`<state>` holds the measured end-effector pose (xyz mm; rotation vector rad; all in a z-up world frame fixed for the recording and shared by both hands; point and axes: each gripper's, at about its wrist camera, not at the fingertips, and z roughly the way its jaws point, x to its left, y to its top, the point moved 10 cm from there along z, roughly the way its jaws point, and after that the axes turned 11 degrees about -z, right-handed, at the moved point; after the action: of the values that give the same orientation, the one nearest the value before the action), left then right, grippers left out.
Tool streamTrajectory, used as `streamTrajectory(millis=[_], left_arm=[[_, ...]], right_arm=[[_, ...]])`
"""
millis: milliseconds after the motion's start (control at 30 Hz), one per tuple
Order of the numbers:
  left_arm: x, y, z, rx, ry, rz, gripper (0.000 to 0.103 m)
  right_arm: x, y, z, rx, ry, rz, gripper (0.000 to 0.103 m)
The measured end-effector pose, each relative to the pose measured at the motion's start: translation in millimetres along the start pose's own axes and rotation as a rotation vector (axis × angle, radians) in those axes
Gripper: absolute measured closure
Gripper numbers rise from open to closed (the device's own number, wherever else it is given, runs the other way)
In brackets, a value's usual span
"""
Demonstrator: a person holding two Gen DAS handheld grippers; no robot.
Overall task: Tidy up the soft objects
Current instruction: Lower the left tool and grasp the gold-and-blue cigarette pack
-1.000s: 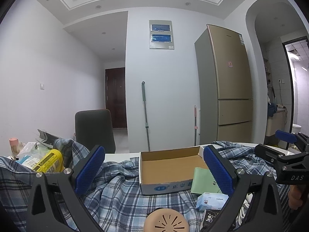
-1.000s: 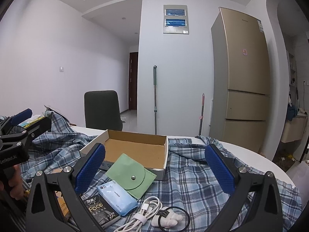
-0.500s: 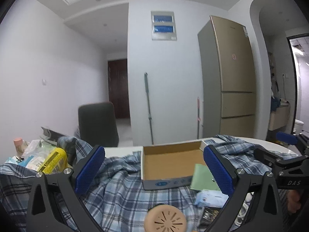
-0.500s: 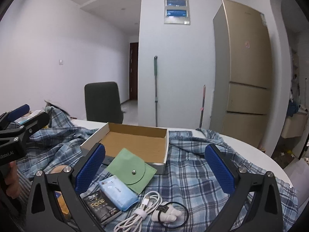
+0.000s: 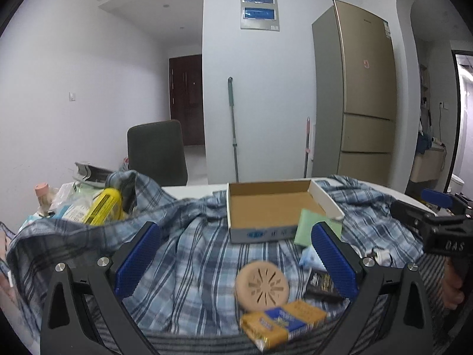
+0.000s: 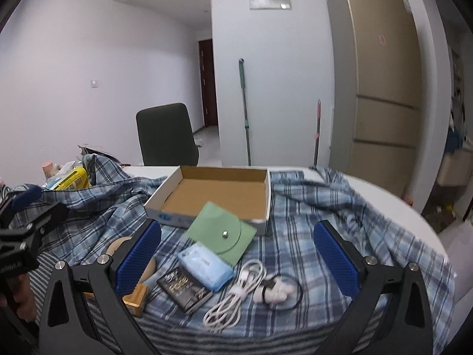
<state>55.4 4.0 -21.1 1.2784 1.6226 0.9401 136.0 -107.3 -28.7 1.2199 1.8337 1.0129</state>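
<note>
We are holding the left gripper (image 5: 236,254) and right gripper (image 6: 238,254) with fingers apart, gripping nothing, above the plaid cloth (image 6: 310,236); the green pouch (image 6: 223,232) is leaning on the cardboard box (image 6: 212,195).

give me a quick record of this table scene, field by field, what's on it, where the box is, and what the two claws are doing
surface: plaid shirt spread over the table
box: open cardboard box, nothing inside
leaning on box: green snap pouch, against the front edge
near items: blue tissue pack, black packet, white cable, tan round disc, yellow packet
left claw: open, holding nothing
right claw: open, holding nothing
</note>
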Motion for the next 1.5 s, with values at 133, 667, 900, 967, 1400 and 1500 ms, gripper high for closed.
streamTrajectory(millis=[133,667,900,967,1400,1500], left_arm=[[5.2,-6.5,-13.9,-0.018,0.007,0.022,0.000],[-16.8,-72.9,6.8,0.380,-0.190,0.051,0.000],[-18.8,-91.4,37.2,0.549,-0.341,0.028,0.007],[-22.5,-95.0,41.2,0.591,-0.377,0.038,0.007],[-33.1,-127.7,55.2,0.798,-0.485,0.068,0.009],[-39.7,-130.4,41.9,0.789,-0.497,0.118,0.011]], right_arm=[[4.8,-13.6,-2.7,0.043,0.020,0.061,0.000],[30.1,-41.7,13.7,0.168,0.038,-0.004,0.000],[20.7,-45.7,17.5,0.179,0.070,-0.052,0.000],[18.0,-45.5,16.8,0.168,0.057,-0.060,0.000],[33.9,-57.5,19.9,0.203,0.196,-0.057,0.000],[32.2,-58.8,19.0,0.203,0.193,-0.054,0.000]])
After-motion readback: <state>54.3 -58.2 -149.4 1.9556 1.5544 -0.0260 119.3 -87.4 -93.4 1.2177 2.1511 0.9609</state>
